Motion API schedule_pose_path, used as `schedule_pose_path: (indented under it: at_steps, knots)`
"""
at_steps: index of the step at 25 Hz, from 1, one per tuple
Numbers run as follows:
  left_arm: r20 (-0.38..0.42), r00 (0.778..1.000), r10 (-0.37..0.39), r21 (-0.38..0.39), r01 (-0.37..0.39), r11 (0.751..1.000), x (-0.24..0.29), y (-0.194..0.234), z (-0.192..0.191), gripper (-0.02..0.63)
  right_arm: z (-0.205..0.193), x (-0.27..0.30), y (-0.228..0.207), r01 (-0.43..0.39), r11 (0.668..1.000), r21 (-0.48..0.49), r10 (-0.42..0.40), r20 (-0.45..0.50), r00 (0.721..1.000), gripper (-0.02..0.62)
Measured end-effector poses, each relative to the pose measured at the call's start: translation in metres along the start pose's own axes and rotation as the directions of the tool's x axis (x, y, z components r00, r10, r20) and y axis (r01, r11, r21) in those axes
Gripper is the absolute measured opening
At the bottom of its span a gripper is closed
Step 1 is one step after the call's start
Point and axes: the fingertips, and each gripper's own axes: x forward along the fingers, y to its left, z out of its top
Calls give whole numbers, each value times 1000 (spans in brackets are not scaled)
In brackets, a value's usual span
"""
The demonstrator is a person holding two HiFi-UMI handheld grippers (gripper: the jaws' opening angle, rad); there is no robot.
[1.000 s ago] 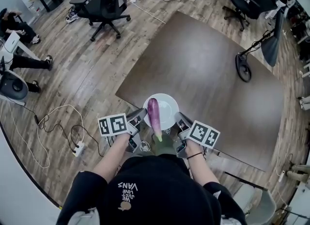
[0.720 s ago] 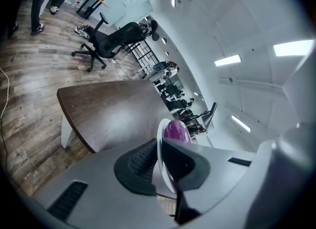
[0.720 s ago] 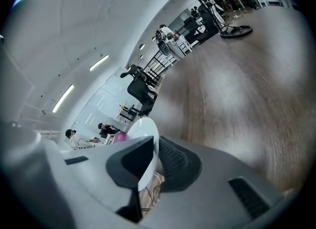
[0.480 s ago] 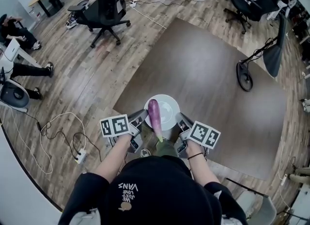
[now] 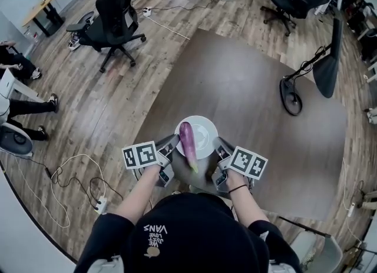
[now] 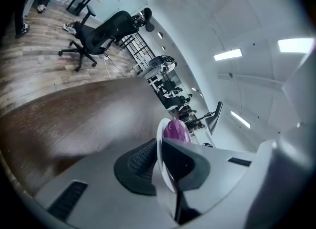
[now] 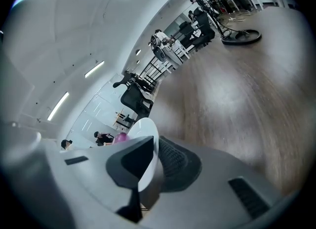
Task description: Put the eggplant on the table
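My left tool [image 5: 169, 143] and right tool [image 5: 220, 146] each clamp nearly closed on the white plate [image 5: 205, 132] rim. The eggplant [image 5: 187, 139] lies loose on it above the tabletop [image 5: 247, 83] edge. Uneven tilting could roll it off.

The person wore a black short-sleeved top [image 5: 188, 239] with white lettering [image 5: 156, 230] at the head view's 6 o'clock, and a thin dark band [image 5: 237, 189] on the right wrist. The left gripper [image 5: 172, 143] and right gripper [image 5: 218, 145] were pale grey, each bearing a cube [image 5: 139, 155] of black-and-white square markers. Their fingers [image 6: 139, 165] had black ribbed pads.
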Motion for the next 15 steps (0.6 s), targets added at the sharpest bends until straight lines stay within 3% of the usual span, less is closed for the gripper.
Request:
schedule_pose_path:
  at_steps: [15]
  knots:
    - [-45, 999, -17, 11, 18, 1000, 88, -2, 53, 26, 81, 42, -31, 39, 999, -3, -39, 9, 999, 38]
